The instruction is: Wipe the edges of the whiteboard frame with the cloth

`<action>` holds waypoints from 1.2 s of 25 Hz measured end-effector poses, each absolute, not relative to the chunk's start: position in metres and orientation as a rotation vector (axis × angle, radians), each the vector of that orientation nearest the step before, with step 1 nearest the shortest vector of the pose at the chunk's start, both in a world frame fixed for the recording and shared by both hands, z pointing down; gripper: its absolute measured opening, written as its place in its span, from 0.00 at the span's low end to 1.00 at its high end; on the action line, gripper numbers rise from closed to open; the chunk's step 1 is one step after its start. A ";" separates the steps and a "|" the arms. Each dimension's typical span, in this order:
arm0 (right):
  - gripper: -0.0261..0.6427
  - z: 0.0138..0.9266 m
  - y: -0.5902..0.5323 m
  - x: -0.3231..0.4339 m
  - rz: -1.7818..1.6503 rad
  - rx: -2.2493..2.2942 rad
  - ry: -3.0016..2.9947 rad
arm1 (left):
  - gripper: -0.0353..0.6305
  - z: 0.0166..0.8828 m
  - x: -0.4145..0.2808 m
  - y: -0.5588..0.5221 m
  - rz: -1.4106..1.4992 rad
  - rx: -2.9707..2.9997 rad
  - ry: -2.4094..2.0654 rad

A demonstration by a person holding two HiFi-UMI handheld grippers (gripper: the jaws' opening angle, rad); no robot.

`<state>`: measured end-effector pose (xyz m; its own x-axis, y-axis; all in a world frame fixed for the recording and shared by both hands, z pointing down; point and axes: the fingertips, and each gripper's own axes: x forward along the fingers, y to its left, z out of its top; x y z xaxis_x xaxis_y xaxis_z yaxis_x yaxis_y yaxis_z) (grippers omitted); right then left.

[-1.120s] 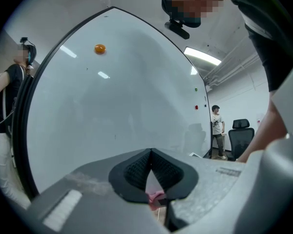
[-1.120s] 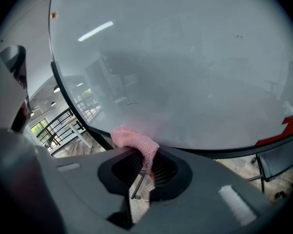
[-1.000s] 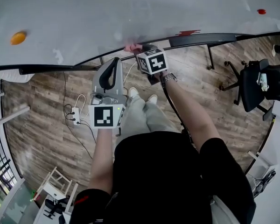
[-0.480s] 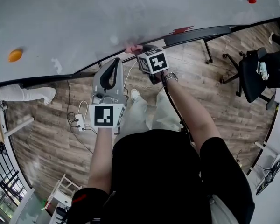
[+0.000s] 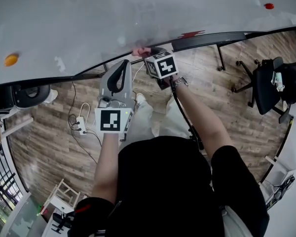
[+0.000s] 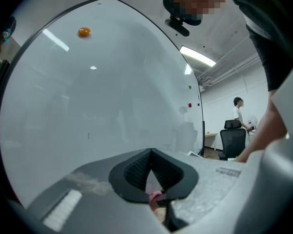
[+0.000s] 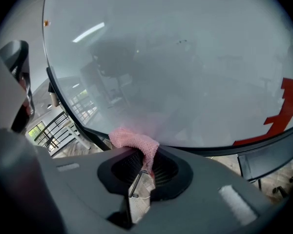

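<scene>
Your right gripper (image 7: 145, 156) is clamped on the pink knitted cloth (image 7: 136, 141). A fold of the cloth bulges over the jaw tips and lies against the glossy white whiteboard (image 7: 185, 57), just above the black lower frame edge (image 7: 210, 151). Your left gripper (image 6: 150, 151) has its jaws closed tip to tip with nothing clamped. It hangs just beside the right one, below the board.

Hazards from this position:

1. Missed edge. The fold appears to bear on the board face, not on the frame. A pass from here would likely wipe the panel and leave the frame untouched. Bring the fold down onto the black edge first.

2. Cloth pull-out. Only a narrow strip sits between the jaws. Drag along the frame may draw it free, and the cloth would then drop to the wooden floor (image 5: 49, 132).

3. Scraping. If the fold slides off the tips, the hard jaw ends can meet the board or the frame directly.

4. Snagging. Toward your right the frame thickens into a dark tray-like section (image 5: 212, 37). The loose knit could catch on that step.

5. Collision. A pass toward your left runs straight at the idle left gripper. Move it away beforehand.

6. Footing. A white power strip with cables (image 5: 80, 124) lies near your feet. Sidestepping along the board risks catching it.
</scene>
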<state>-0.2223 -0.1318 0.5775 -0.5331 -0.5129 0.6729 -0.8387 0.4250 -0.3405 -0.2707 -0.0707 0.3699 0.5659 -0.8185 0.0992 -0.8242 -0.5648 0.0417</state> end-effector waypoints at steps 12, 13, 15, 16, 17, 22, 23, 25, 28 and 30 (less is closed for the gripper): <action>0.10 0.577 -0.134 -0.205 0.921 1.094 -2.225 | 0.06 0.377 -0.245 -0.067 0.123 2.646 -1.482; 0.10 0.577 -0.135 -0.202 0.921 1.092 -2.225 | 0.06 0.377 -0.243 -0.067 0.124 2.654 -1.485; 0.10 0.577 -0.134 -0.197 0.917 1.086 -2.223 | 0.06 0.377 -0.238 -0.067 0.123 2.657 -1.489; 0.10 0.577 -0.135 -0.194 0.915 1.083 -2.222 | 0.06 0.377 -0.236 -0.067 0.121 2.655 -1.491; 0.10 0.578 -0.135 -0.192 0.915 1.081 -2.222 | 0.06 0.377 -0.233 -0.068 0.120 2.653 -1.492; 0.10 0.578 -0.138 -0.177 0.917 1.077 -2.218 | 0.06 0.378 -0.216 -0.070 0.106 2.640 -1.494; 0.10 0.577 -0.138 -0.175 0.916 1.075 -2.217 | 0.06 0.377 -0.214 -0.070 0.105 2.632 -1.496; 0.10 0.577 -0.138 -0.172 0.914 1.069 -2.213 | 0.06 0.377 -0.210 -0.069 0.108 2.620 -1.502; 0.10 0.576 -0.139 -0.168 0.919 1.066 -2.210 | 0.06 0.377 -0.206 -0.069 0.108 2.605 -1.510; 0.10 0.575 -0.140 -0.166 0.927 1.069 -2.213 | 0.06 0.377 -0.205 -0.070 0.109 2.605 -1.515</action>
